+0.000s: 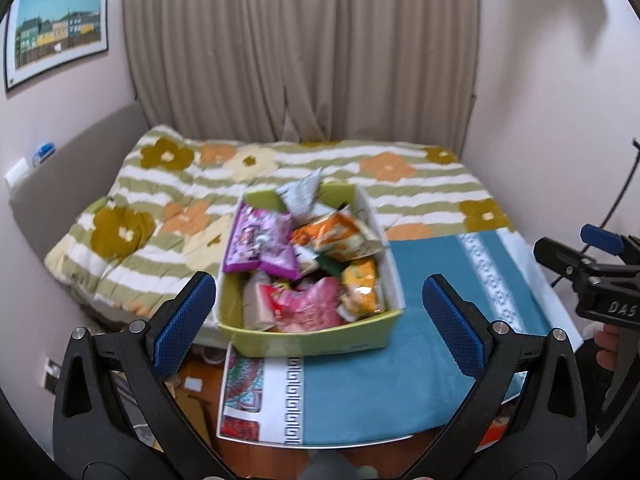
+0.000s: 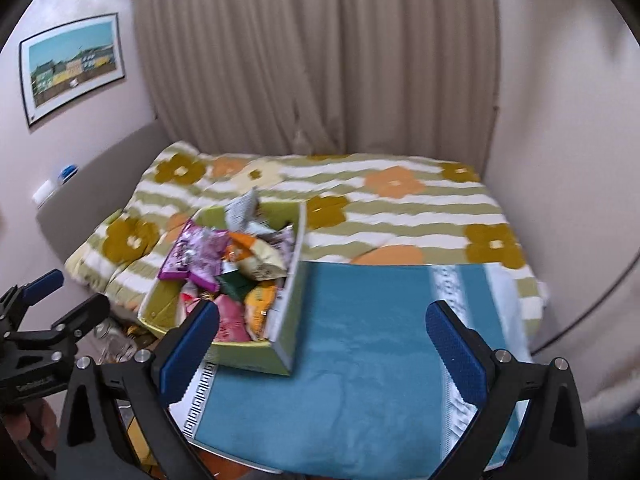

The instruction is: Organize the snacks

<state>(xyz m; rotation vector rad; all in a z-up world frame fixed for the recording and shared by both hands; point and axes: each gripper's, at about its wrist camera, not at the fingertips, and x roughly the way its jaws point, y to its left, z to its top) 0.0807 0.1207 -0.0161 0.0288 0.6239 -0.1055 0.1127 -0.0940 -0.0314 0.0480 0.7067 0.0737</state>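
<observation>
Snacks fill a green box, heaped above its rim: a purple bag on the left, orange packets in the middle, a pink one at the near end and a silvery wrapper poking up at the far end. The box sits on the left part of a teal cloth over a table, its far end by the bed. Behind it lies a quilt striped green and white, with brown and orange flowers. Beige curtains hang along the far wall, and a framed picture of coloured houses is on the left wall.

The left gripper is spread wide, nothing between its blue pads, the box lying beyond them. The right gripper is fully spread too, empty, over bare cloth with the box partly behind its left pad. Each gripper shows at the edge of the other's view, with fingers of a hand just in sight.

Blur smears the packets, so no print can be read. Clutter under the near-left table edge is too cut off to tell. A small blue thing on the left ledge is unclear.
</observation>
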